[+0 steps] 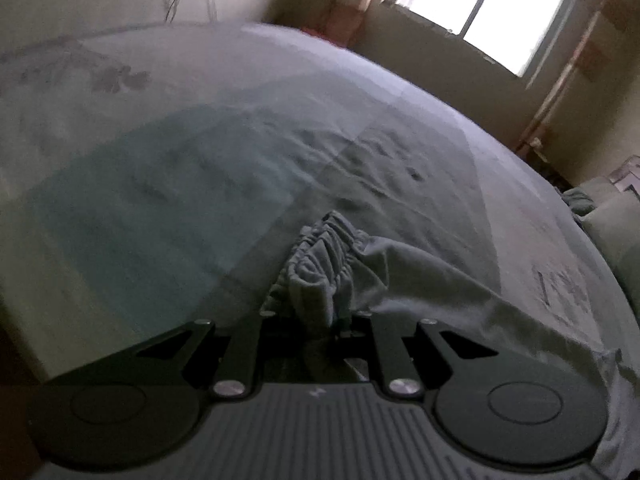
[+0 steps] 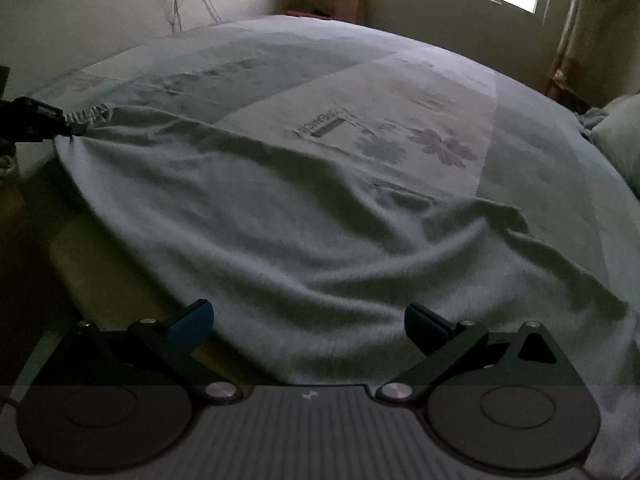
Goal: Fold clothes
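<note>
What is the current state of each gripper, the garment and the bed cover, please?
left gripper: shut on the garment's gathered elastic edge.
right gripper: open, fingers apart, nothing clamped between them.
garment: grey, unfolded, spread wrinkled over the bed, one end held by the left gripper.
bed cover: spread flat under the garment.
window: bright with daylight; open or closed cannot be told.
</note>
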